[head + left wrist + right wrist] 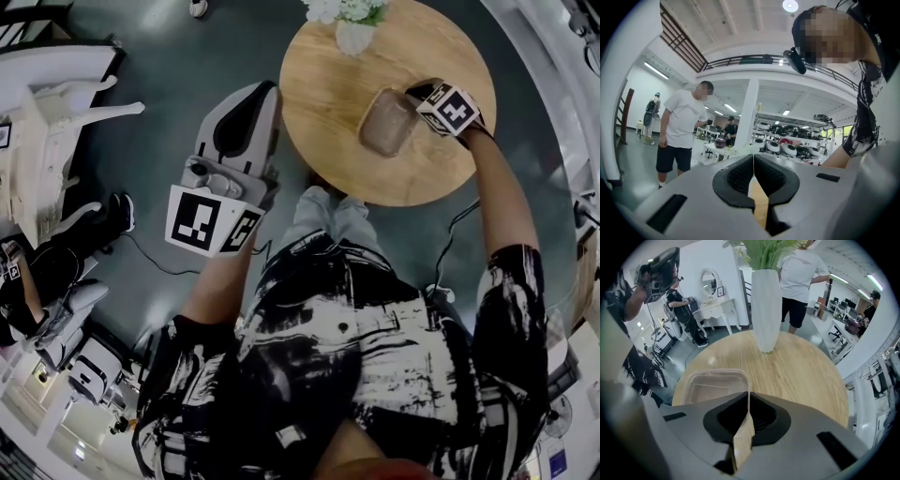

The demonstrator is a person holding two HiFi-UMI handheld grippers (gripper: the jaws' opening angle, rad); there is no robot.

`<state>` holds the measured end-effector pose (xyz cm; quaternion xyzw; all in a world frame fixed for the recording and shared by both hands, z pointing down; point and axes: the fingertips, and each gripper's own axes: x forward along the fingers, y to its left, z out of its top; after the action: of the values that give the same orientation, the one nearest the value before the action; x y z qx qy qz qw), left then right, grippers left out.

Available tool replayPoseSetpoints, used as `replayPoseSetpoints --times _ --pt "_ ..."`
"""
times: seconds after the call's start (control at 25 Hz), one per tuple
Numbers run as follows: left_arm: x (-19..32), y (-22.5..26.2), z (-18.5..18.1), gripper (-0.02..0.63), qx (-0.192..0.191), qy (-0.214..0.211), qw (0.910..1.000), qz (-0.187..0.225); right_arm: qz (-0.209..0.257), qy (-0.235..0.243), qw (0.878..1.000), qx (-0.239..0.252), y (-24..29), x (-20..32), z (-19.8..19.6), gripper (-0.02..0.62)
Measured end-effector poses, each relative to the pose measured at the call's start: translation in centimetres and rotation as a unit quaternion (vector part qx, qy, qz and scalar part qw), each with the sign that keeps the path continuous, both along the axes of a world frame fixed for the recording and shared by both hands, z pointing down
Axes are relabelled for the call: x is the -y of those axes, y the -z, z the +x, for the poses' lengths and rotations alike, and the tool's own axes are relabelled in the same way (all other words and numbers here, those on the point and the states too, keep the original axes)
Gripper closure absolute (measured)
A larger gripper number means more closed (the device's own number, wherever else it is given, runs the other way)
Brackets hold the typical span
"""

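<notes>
While 1 clear rectangular plastic container (712, 385) lies over the 1 round wooden table (801, 376) (resting or lifted, can't tell), the right gripper (748, 397) has its jaws clamped on the container's right rim. Opening faces up, long axis runs L-R across the right gripper view. 1 white vase (765, 310) w/ greenery stands behind, top cut off. 2nd gripper, the left gripper (753, 157), has jaws together w/ nothing between, off the table

Head view's top edge cuts off the vase (354, 36) and flowers (347, 9). The right rim of the container (384, 124) is hidden under the right gripper (417, 97), and in the right gripper view the jaws cover its near wall. The shelf items (787, 149) in the left gripper view are too small to tell.
</notes>
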<state>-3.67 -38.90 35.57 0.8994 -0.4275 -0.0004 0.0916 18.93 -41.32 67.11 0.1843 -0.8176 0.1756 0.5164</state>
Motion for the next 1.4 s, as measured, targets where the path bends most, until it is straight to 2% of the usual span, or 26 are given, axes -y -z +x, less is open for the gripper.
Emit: replayPoseSetpoints --times 0.4,0.72,0.96,1.08,1.2,1.4 --pt "-0.9 1.1 1.0 0.604 -0.008 -0.019 0.9997 0.014 0.032 -0.027 0.999 0.007 3.0 -0.3 1.3 0.581" --pt "-2.4 3.4 2.1 0.604 -0.016 -0.043 0.9982 0.037 0.094 -0.069 0.993 0.023 8.5 -1.2 3.1 0.581" --pt "-3.4 5.0 3.5 0.604 -0.018 -0.063 0.9964 0.053 0.152 -0.089 0.983 0.041 14.0 -2.9 3.8 0.581" --pt "-3.8 5.9 4.2 0.604 -0.022 -0.074 0.9949 0.064 0.197 -0.113 0.972 0.060 17.8 -3.5 4.1 0.581" --pt "-4.1 7.1 4.5 0.604 -0.025 -0.081 0.9936 0.075 0.249 -0.139 0.954 0.087 22.4 -4.2 4.2 0.581" --pt "-4.3 9.2 5.3 0.604 -0.026 -0.090 0.9909 0.096 0.343 -0.192 0.910 0.131 30.6 -5.8 5.4 0.581"
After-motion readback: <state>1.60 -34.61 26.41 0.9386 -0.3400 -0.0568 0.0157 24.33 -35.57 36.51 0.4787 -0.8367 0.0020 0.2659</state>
